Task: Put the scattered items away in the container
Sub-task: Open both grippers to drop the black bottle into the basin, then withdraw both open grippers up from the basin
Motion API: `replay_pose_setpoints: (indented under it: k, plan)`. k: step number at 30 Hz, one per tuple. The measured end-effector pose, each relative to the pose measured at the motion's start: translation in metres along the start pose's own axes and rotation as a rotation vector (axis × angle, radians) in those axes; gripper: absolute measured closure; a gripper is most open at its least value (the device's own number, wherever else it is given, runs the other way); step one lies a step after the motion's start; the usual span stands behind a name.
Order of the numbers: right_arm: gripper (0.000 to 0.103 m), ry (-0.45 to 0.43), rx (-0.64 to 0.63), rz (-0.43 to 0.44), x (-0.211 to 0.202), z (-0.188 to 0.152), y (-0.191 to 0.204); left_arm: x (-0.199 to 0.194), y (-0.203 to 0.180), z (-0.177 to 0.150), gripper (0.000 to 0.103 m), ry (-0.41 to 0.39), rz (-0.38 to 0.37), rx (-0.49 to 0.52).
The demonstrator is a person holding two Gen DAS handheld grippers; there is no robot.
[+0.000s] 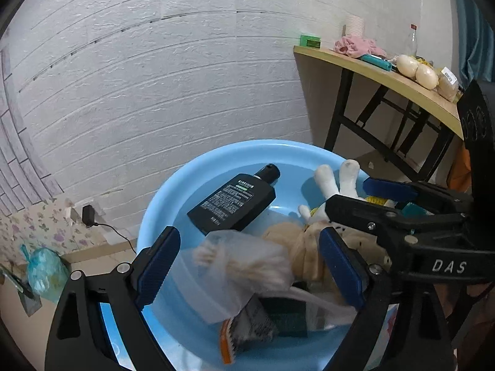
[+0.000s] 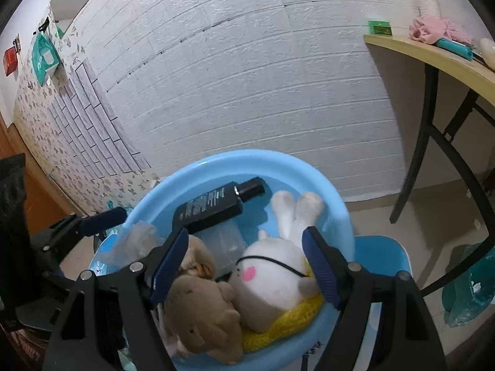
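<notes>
Basin (image 1: 161, 204), light blue and round, sits on a blue stool (image 2: 383, 253) near the white brick-patterned wall (image 1: 154, 92) and holds the gathered items. A black bottle (image 1: 232, 202) lies tilted against the basin's far wall, cap toward the rim. Beside it a white plush rabbit (image 2: 272, 275) lies on yellow knit fabric (image 2: 287, 324) at the basin's right side, ears pointing to the far rim, touching a tan plush toy (image 2: 201, 309) at the near edge. A clear plastic bag (image 1: 235, 272) with something pale inside lies over the near-left contents, above an orange-edged brush (image 1: 229, 340).

The left gripper (image 1: 247, 269) hovers over the basin, jaws wide apart either side of the bag, clamped on nothing. The right gripper (image 2: 244, 269) is likewise spread, straddling the rabbit and tan toy without pressing them.

A wooden table (image 1: 386, 77) carries pink cloth (image 1: 355, 46) to the right.
</notes>
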State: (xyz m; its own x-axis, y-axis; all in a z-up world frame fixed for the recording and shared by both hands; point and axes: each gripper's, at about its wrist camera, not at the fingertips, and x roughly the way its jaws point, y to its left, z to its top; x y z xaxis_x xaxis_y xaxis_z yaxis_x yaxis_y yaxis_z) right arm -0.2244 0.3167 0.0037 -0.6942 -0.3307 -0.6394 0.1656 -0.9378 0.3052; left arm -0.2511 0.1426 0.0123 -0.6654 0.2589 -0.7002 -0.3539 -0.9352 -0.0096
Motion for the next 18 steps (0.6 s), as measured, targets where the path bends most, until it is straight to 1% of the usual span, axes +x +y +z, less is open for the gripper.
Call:
replay_pose_setpoints:
  k: [8, 18]
  plan:
    - [0.027, -0.017, -0.041, -0.012, -0.009, 0.0, 0.01, -0.012, 0.009, -0.005, 0.011, 0.008, 0.03, -0.036]
    - [0.027, -0.04, -0.086, -0.051, -0.018, -0.001, 0.021, -0.027, 0.016, -0.013, 0.011, -0.006, 0.076, -0.058]
